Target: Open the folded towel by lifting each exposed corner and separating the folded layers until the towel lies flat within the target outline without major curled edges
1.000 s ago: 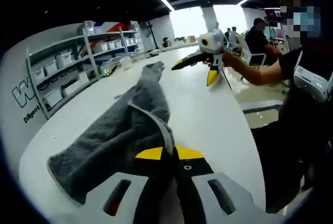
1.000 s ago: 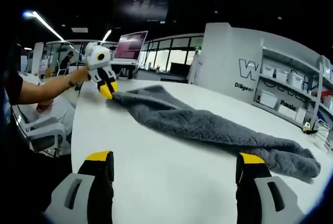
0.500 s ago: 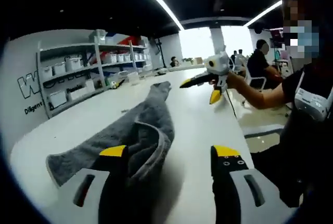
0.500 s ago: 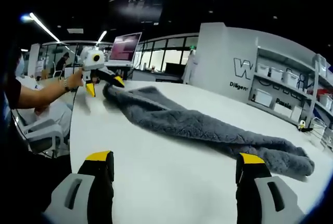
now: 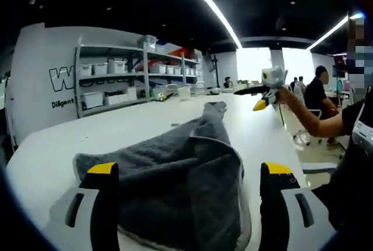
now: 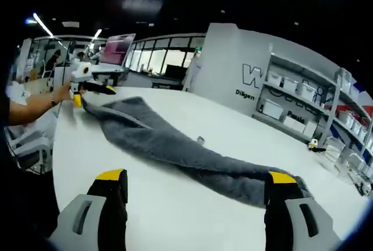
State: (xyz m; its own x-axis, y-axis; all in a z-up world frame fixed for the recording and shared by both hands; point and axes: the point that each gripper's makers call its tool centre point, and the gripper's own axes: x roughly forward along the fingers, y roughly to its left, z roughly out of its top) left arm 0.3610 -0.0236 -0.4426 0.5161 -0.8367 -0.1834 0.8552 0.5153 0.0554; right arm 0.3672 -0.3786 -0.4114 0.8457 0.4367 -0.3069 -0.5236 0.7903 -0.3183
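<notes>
1. The left gripper [image 5: 189, 172] has its jaws spread wide, yellow tips well apart.
2. The right gripper [image 6: 195, 179] likewise has its jaws wide apart.
3. The person's right forearm [image 5: 312, 120] reaches out, hand gripping its tool.
4. The left hand [image 6: 61, 92] holds its gripper outstretched.

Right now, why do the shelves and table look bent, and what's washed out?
Left gripper view: fisheye curves the table edge and shelves; the far windows blow out white. Right gripper view: ceiling dark, towel sharp, shelves bowed.
</notes>
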